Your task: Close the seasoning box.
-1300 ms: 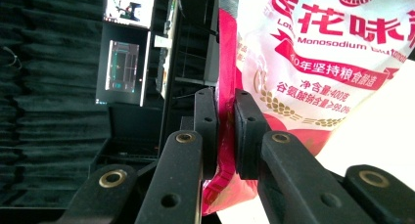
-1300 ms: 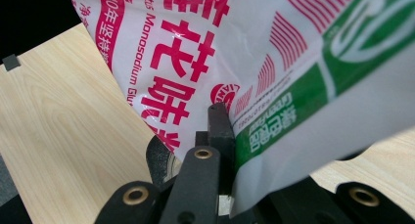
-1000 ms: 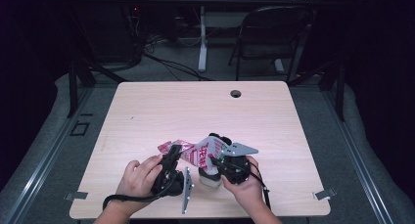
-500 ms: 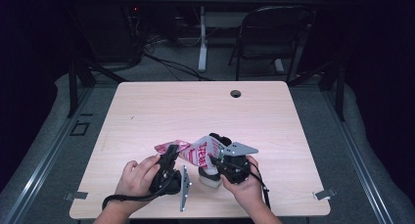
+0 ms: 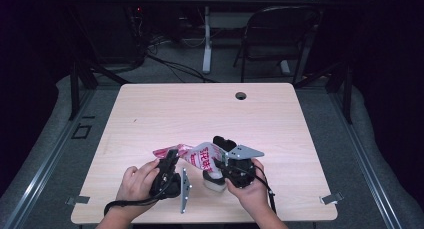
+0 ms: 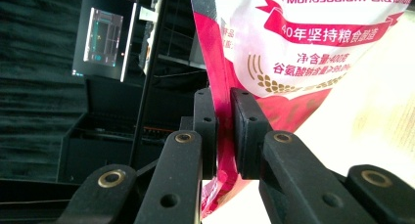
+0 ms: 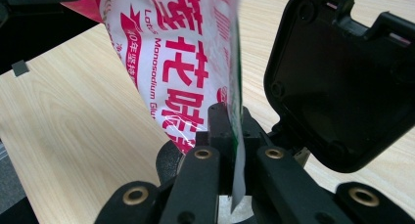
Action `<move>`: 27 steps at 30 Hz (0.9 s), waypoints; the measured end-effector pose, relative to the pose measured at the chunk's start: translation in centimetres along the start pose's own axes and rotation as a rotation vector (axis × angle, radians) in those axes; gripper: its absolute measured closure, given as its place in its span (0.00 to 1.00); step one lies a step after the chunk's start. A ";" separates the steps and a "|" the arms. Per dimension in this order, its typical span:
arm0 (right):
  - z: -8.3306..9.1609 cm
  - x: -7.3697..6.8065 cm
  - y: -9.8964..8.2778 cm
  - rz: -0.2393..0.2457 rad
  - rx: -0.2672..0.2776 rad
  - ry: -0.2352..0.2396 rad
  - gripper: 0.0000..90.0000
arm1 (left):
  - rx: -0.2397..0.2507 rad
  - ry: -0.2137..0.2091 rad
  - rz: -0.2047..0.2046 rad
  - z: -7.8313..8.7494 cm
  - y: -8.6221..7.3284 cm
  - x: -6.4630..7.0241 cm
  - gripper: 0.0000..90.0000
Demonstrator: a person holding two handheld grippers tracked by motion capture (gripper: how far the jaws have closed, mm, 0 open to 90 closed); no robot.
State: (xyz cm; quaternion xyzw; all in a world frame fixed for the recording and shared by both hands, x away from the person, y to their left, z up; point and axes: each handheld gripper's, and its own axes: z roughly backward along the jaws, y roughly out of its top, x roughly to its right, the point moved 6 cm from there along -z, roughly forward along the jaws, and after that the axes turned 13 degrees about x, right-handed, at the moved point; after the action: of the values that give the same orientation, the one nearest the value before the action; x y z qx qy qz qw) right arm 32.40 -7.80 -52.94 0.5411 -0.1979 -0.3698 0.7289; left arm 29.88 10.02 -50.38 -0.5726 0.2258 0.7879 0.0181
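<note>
I hold a red and white seasoning packet [image 5: 200, 156] above the near edge of the desk [image 5: 150, 114], over a white container [image 5: 213, 181]. My left tool [image 6: 222, 136] is clamped on its red edge; my right tool [image 7: 234, 136] is clamped on the opposite edge. Pulling unevenly could tear the film crookedly, I judge, spilling powder beside the container.
</note>
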 end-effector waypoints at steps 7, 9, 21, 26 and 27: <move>-0.1 -0.2 0.1 -0.007 0.007 0.004 1.00 | -0.010 -0.010 0.033 -0.1 -0.7 0.5 0.91; 0.0 -0.2 0.2 -0.002 0.003 0.002 1.00 | -0.014 -0.014 0.038 -0.1 -0.8 0.7 0.92; -0.1 -0.4 0.4 -0.002 0.014 0.009 1.00 | -0.014 -0.021 0.116 -0.1 -1.6 1.5 0.92; -0.1 -0.5 0.6 0.002 0.022 0.015 1.00 | -0.013 -0.024 0.137 -0.1 -1.9 1.9 0.92; -0.1 -0.6 0.6 -0.002 0.025 0.016 1.00 | -0.013 -0.025 0.139 -0.1 -2.0 1.9 0.92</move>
State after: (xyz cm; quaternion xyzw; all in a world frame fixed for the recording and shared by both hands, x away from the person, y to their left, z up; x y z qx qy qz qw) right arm 32.30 -7.21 -52.36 0.5534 -0.1963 -0.3635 0.7233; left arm 29.83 11.32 -52.80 -0.5458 0.2598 0.7957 -0.0375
